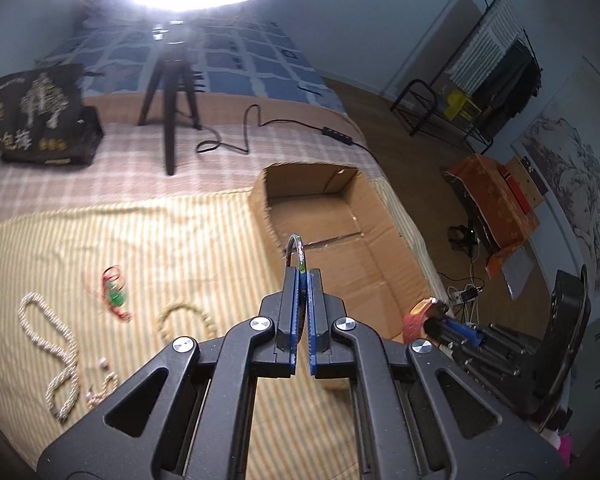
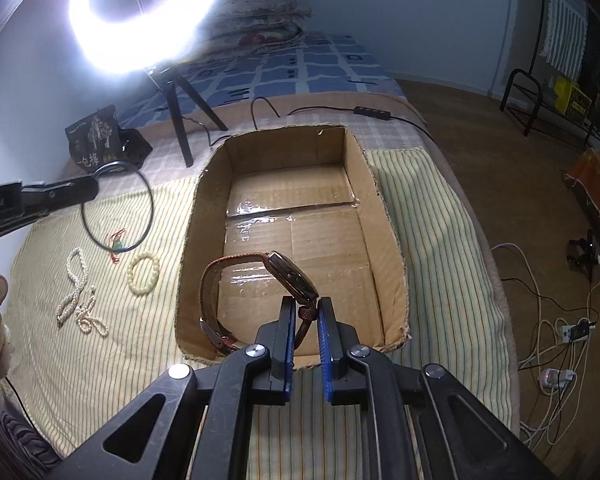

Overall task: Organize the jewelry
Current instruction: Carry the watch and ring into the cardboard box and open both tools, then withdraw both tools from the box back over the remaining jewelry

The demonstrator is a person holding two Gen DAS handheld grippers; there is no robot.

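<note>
Grippers both hold jewelry: right gripper pinches a watch, left gripper a thin ring. Lower each inside the box gently.

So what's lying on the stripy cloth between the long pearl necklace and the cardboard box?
In the right wrist view, a pale bead bracelet lies between the pearl necklace and the cardboard box, with a red-and-green charm just behind.

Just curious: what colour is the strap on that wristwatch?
Reddish-brown woven strap, clearest in the right wrist view.
</note>
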